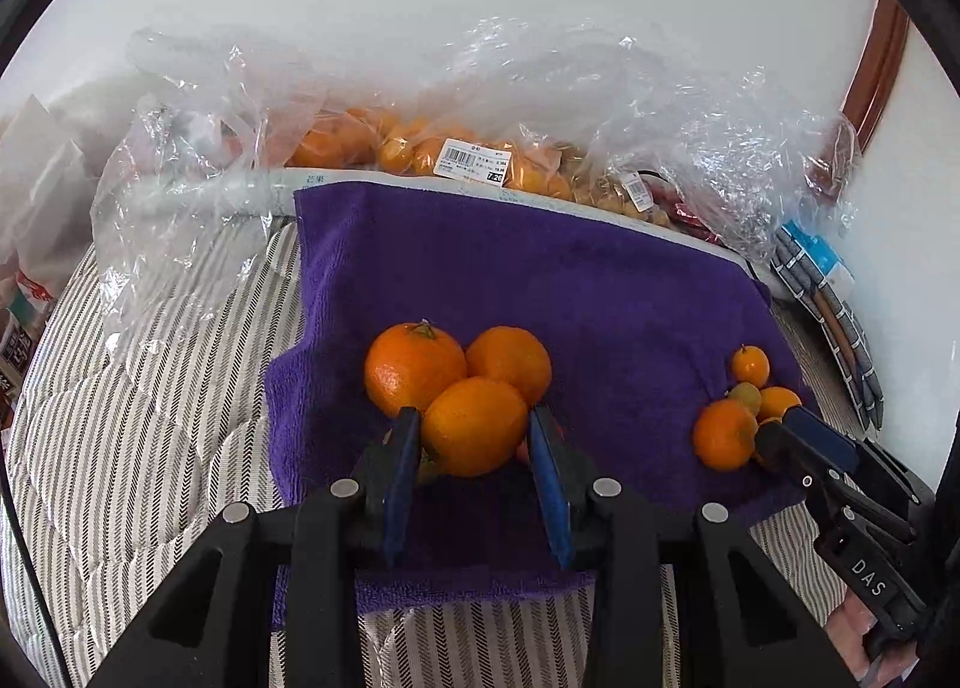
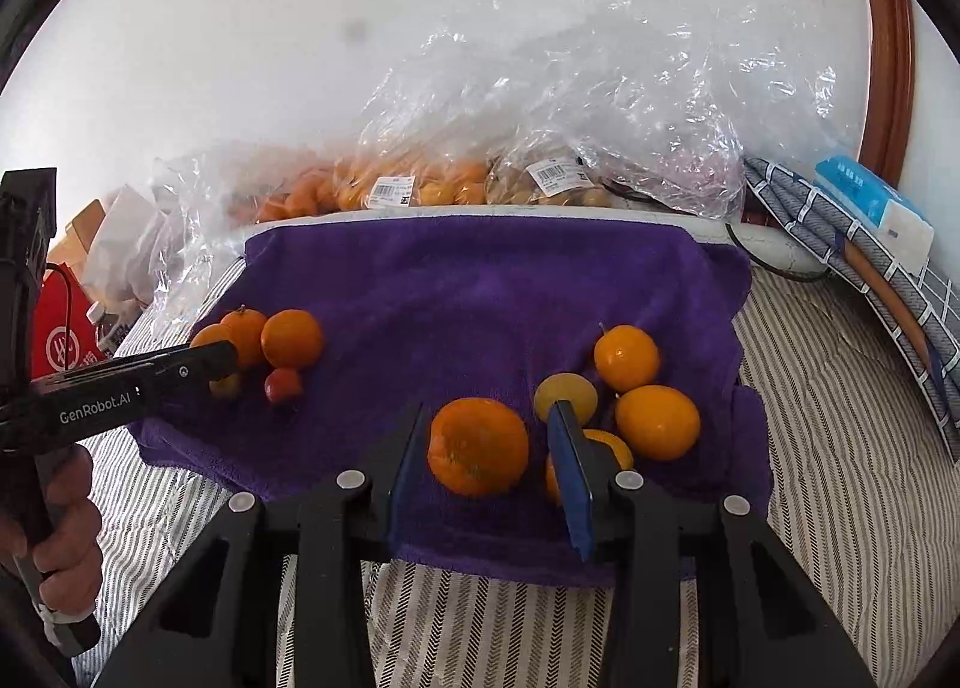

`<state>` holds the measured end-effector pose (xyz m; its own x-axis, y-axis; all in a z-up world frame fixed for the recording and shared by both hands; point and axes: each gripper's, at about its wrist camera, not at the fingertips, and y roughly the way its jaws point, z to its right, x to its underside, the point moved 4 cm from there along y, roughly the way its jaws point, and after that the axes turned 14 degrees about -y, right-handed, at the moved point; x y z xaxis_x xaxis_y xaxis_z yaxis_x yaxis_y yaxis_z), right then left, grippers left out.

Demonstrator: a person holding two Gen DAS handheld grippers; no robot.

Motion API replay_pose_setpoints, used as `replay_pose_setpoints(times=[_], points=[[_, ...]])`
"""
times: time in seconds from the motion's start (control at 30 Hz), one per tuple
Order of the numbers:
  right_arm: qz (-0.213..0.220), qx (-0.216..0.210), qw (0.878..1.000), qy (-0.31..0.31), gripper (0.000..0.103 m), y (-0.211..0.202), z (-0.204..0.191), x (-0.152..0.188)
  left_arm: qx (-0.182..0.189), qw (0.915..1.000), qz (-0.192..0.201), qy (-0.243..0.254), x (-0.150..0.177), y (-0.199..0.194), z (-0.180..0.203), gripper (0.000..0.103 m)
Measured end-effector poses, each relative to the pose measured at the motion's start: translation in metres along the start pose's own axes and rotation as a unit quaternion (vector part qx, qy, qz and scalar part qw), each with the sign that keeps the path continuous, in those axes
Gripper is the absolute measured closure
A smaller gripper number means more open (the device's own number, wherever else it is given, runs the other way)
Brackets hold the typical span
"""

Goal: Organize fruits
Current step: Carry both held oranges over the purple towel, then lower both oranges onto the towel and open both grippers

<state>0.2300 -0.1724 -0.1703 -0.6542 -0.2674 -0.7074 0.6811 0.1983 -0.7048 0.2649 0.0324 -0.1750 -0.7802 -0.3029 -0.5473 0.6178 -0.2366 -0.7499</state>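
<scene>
A purple towel [image 1: 540, 268] lies on a striped bed. In the left wrist view my left gripper [image 1: 474, 430] has its fingers against both sides of a large orange [image 1: 474, 427], next to two other oranges [image 1: 414, 367]. In the right wrist view my right gripper [image 2: 486, 442] is open around another orange [image 2: 479, 446], with gaps on both sides. To its right lie several small oranges [image 2: 657, 421] and a yellowish fruit [image 2: 564, 394]. The left pile [image 2: 291, 337] with a small red fruit [image 2: 282, 385] shows at the left.
Clear plastic bags [image 2: 540, 135] holding more oranges and other fruit lie along the towel's far edge by a white wall. A folded checked cloth [image 2: 870, 280] and a blue tissue pack [image 2: 870, 202] sit at the right. Bags and a red box [image 2: 60, 334] stand at the left.
</scene>
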Motion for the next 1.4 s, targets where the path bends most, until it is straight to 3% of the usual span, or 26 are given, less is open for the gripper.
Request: replay_pose_setpoints(times=[0.6, 1.2, 1.33, 1.4], points=[[-0.014, 0.021, 1.000, -0.004, 0.063, 0.004, 0.008, 0.004, 0.023, 0.9996, -0.006, 0.014, 0.007, 0.004, 0.008, 0.068], [-0.007, 0.033, 0.999, 0.006, 0.063, -0.009, 0.014, 0.011, -0.001, 0.9997, -0.015, 0.020, 0.014, 0.007, 0.010, 0.068], [-0.002, 0.037, 0.999, 0.016, 0.063, -0.023, 0.016, 0.008, -0.001, 0.9997, -0.016, 0.016, 0.015, -0.002, 0.011, 0.060], [-0.001, 0.040, 0.999, 0.018, 0.060, -0.034, 0.016, 0.008, -0.001, 0.9998, -0.005, 0.017, 0.016, -0.014, 0.012, 0.052]])
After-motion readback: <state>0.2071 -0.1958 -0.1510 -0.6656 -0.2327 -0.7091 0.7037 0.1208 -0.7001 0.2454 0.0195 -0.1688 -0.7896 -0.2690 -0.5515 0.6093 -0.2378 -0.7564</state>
